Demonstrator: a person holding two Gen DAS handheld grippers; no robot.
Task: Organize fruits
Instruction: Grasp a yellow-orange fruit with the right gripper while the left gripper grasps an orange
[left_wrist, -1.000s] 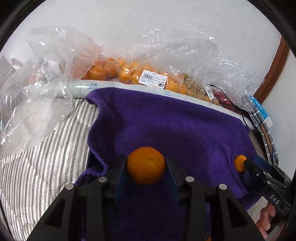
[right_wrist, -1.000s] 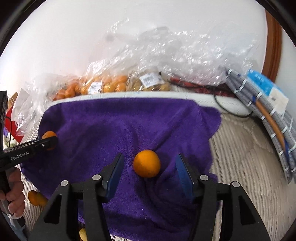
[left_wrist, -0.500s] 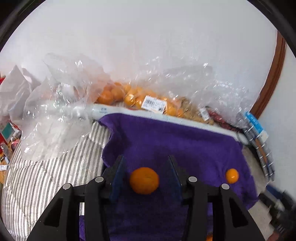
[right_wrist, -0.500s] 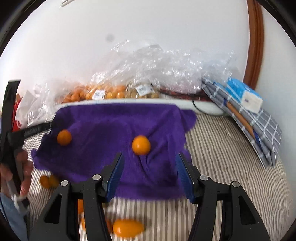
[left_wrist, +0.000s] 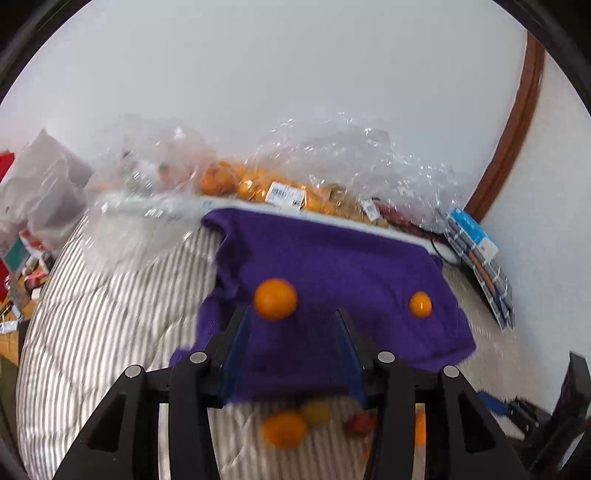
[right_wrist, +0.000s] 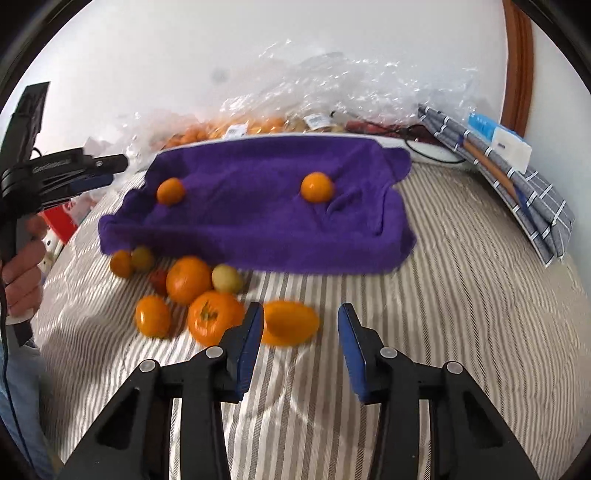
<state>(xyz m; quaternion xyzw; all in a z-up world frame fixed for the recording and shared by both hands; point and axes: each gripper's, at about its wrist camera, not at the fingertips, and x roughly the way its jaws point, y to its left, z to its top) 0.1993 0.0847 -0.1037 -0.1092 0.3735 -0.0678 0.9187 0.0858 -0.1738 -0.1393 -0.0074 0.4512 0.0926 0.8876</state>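
Two small oranges lie on a purple towel (right_wrist: 258, 221): one at the left (right_wrist: 170, 190), one at the right (right_wrist: 316, 187). In the left wrist view they show as a near orange (left_wrist: 275, 298) and a far one (left_wrist: 420, 304) on the towel (left_wrist: 332, 266). My left gripper (left_wrist: 293, 325) is open and empty, just short of the near orange; it also shows in the right wrist view (right_wrist: 103, 168). My right gripper (right_wrist: 300, 317) is open and empty above the striped bedding, an oval orange fruit (right_wrist: 290, 322) lying between its fingertips.
A loose pile of orange, yellow-green and red fruits (right_wrist: 192, 291) lies on the striped bedding (right_wrist: 461, 314) in front of the towel. Clear plastic bags of oranges (right_wrist: 258, 125) line the wall. A folded checked cloth (right_wrist: 517, 184) with a blue-white box lies at the right.
The left gripper opened and let go of its orange on the towel, then pulled back. The right gripper also backed away from its orange, bringing the fruit pile into view.
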